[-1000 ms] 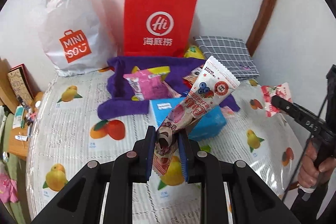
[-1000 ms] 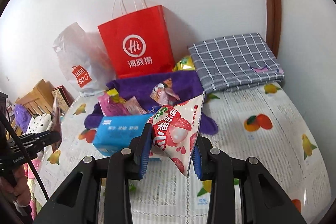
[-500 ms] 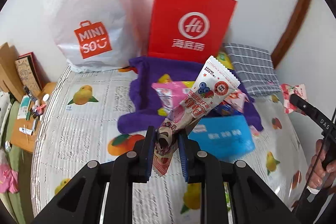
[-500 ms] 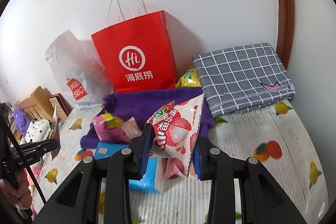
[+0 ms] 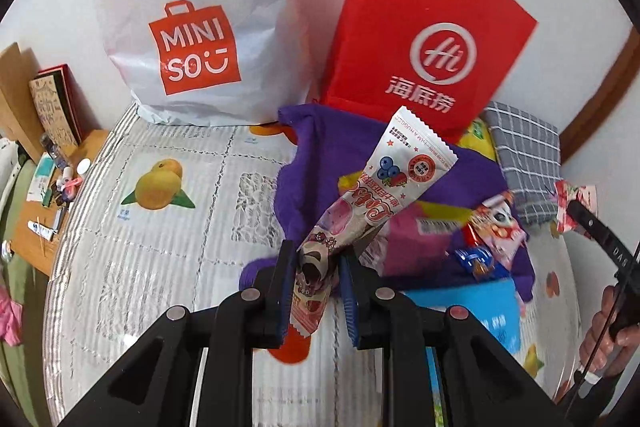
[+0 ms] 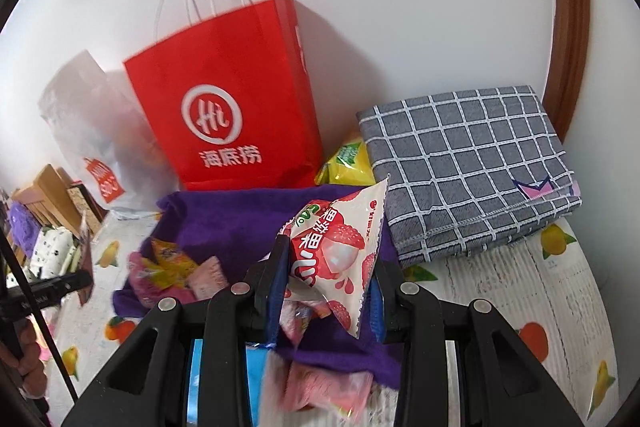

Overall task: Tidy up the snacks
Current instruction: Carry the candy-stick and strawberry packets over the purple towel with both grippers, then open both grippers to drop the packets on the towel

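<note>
My left gripper (image 5: 316, 291) is shut on a long white-and-pink snack packet (image 5: 376, 195) with berries printed on it, which sticks up over a purple towel (image 5: 320, 155). My right gripper (image 6: 328, 283) is shut on a white lychee snack pouch (image 6: 340, 247). Both hang above the purple towel (image 6: 224, 223), where several loose snack packets (image 6: 180, 267) and a blue box (image 5: 488, 311) lie. A red paper bag (image 5: 424, 39) and a white MINISO plastic bag (image 5: 192, 27) stand behind the towel against the wall. The right gripper with its pouch (image 5: 572, 203) shows at the left wrist view's right edge.
A folded grey checked cloth (image 6: 472, 163) lies right of the red bag (image 6: 228, 107), with a yellow packet (image 6: 348, 163) wedged between them. The bed cover (image 5: 168, 227) has a fruit print. At the left, a wooden side table (image 5: 48, 203) holds small clutter. A person's hand (image 5: 612, 331) grips the right handle.
Both grippers have moved forward toward the bags and slightly down, each keeping its packet. The bags and towel now look larger and nearer; the blue box has slid under the grippers.
</note>
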Tool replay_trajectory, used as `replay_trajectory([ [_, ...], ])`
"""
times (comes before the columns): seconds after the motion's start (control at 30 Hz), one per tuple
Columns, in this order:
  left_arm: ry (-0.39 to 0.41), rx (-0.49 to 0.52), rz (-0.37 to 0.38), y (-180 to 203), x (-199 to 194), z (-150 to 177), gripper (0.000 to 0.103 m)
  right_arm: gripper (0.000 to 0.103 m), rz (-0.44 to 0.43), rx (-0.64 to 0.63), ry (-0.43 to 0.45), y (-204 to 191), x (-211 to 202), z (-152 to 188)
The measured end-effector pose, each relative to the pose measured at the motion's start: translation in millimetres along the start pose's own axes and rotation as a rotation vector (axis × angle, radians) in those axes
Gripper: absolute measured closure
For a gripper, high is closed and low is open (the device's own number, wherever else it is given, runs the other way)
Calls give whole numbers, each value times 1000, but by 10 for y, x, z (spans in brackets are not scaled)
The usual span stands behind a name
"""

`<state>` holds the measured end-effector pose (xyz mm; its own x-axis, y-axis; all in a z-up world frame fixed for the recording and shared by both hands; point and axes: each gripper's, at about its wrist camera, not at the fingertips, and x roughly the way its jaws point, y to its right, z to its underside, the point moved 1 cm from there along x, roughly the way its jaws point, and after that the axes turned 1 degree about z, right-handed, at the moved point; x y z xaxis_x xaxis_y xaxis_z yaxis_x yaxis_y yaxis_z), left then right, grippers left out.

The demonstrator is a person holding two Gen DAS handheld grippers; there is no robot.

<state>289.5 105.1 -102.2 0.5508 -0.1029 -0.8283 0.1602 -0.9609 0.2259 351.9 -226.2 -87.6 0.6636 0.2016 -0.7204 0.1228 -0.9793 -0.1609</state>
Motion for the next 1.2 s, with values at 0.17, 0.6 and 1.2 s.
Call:
replay_trajectory([
  [0.17, -23, -17, -6, -26, 220, -105, 82, 68, 9, 3, -43, 76, 316, 35],
  [0.6, -51, -33, 10, 83, 668, -328, 82, 68, 23, -42, -106, 46, 855, 145],
  [1.2, -145, -35, 93, 193, 804, -307, 54, 32, -67, -47, -78, 16, 698, 111],
])
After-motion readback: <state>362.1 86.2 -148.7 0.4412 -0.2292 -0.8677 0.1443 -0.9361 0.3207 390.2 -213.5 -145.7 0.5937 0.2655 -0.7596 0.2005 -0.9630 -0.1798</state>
